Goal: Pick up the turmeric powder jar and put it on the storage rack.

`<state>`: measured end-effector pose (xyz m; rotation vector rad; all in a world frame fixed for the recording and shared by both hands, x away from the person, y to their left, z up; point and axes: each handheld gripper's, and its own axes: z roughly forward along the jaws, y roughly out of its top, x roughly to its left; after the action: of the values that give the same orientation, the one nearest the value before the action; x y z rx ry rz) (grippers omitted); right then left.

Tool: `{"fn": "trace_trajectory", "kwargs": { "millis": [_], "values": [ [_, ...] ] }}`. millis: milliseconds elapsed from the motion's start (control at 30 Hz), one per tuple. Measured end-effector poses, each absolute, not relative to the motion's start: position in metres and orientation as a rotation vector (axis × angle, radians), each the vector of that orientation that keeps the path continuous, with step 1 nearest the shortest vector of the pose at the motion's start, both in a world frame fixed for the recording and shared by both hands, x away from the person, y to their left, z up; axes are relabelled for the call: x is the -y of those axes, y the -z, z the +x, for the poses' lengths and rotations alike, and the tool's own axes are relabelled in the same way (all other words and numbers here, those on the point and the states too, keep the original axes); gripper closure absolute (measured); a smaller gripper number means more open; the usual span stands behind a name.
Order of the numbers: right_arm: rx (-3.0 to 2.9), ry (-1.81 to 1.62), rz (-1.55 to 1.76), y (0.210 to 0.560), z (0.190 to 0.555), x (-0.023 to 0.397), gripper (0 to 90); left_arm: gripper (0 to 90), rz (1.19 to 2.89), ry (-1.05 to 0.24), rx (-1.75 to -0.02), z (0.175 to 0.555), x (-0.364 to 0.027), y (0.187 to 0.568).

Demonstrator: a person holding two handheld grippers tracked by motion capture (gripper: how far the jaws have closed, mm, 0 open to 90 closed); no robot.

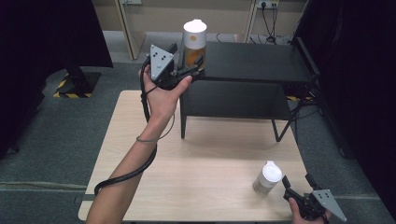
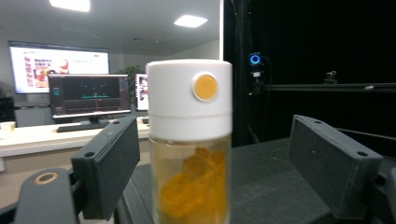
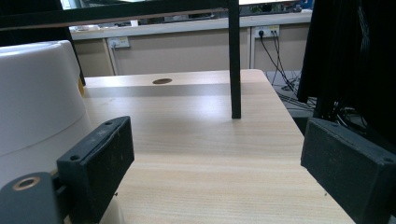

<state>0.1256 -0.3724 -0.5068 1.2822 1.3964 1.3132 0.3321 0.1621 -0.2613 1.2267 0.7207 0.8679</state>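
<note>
L gripper (image 1: 194, 65) is up at the front left corner of the black shelf rack (image 1: 261, 63), which stands on the far half of the light wood table (image 1: 196, 158). Spice jar w/ orange powder (image 1: 194, 44) stands upright on the rack's top board, right at that corner: white cap, orange dot on the cap front, clear body approx. half full of powder. In the left gripper view the jar (image 2: 190, 140) sits dead centre between the two black jaws, nearer the left-hand jaw than the right-hand one. Gaps show on both sides, so the pads aren't pressing on it; jaws spread, nothing gripped. The gripper points level at the jar's body, below the cap.

R gripper (image 1: 299, 193) is low at the table's near right corner, jaws spread wide w/ bare tabletop between them. A second jar, white-capped (image 1: 268, 177), stands upright on the table just beside it, to the gripper's left and slightly ahead. In the right gripper view that jar's cap (image 3: 39, 102) bulks up outside the left-hand jaw, v. close; can't tell if jar and jaw touch. One leg of the rack (image 3: 234, 60) stands farther off, between the jaws' lines.

The two jars are well apart: one up on the rack, one down on the table.
</note>
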Motion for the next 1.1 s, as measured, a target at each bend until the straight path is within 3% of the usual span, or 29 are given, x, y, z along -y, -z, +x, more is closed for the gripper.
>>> {"fn": "trace_trajectory", "kwargs": {
  "millis": [1100],
  "values": [
    [-1.391,-1.315,1.281,0.507,0.125,0.372,9.9,16.0,1.259,-0.809,-0.7,0.291,-0.172,0.335]
  ]
}}
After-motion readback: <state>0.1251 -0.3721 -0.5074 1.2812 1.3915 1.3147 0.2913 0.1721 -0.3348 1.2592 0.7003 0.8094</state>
